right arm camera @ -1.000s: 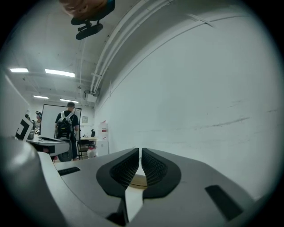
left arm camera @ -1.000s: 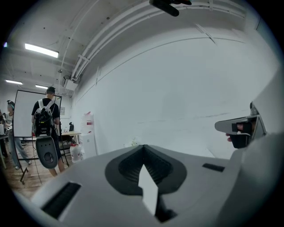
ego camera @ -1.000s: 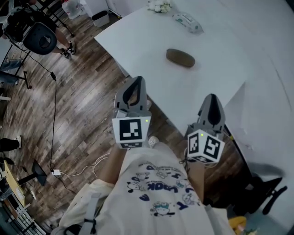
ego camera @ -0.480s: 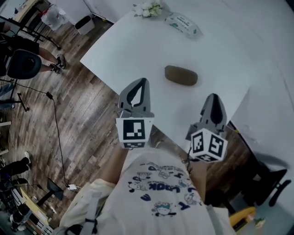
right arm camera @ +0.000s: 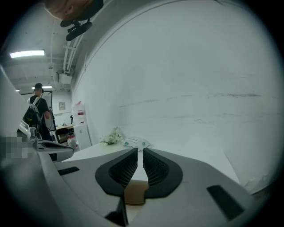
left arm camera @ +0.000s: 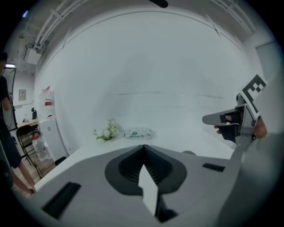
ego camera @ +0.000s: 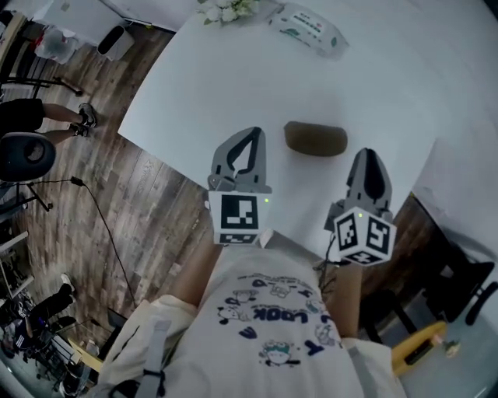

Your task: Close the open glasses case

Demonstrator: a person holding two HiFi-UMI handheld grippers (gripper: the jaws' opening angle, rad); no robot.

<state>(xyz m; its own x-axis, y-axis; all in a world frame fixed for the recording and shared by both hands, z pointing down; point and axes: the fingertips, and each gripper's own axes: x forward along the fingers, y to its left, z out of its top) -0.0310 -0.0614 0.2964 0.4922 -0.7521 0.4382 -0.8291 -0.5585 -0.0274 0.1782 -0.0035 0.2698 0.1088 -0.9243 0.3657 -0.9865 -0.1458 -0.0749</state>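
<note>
The brown oval glasses case (ego camera: 315,138) lies on the white table (ego camera: 233,70) near its front edge, and from above its lid looks down. My left gripper (ego camera: 250,134) is shut and empty, its tips over the table just left of the case. My right gripper (ego camera: 369,154) is at the case's right end, apart from it. Its jaws are opening to a narrow slit with nothing between them. In the right gripper view (right arm camera: 137,150) a brown patch of the case (right arm camera: 135,191) shows behind the jaws. In the left gripper view (left arm camera: 143,146) the jaws meet.
A small bunch of white flowers (ego camera: 226,9) and a pack of wipes (ego camera: 307,27) lie at the table's far side. Wooden floor (ego camera: 117,202) with cables and stands lies to the left. A person (right arm camera: 36,113) stands far off to the left.
Both grippers have moved forward and down, from over the floor to over the table's front edge beside the case. The right jaws have parted slightly.
</note>
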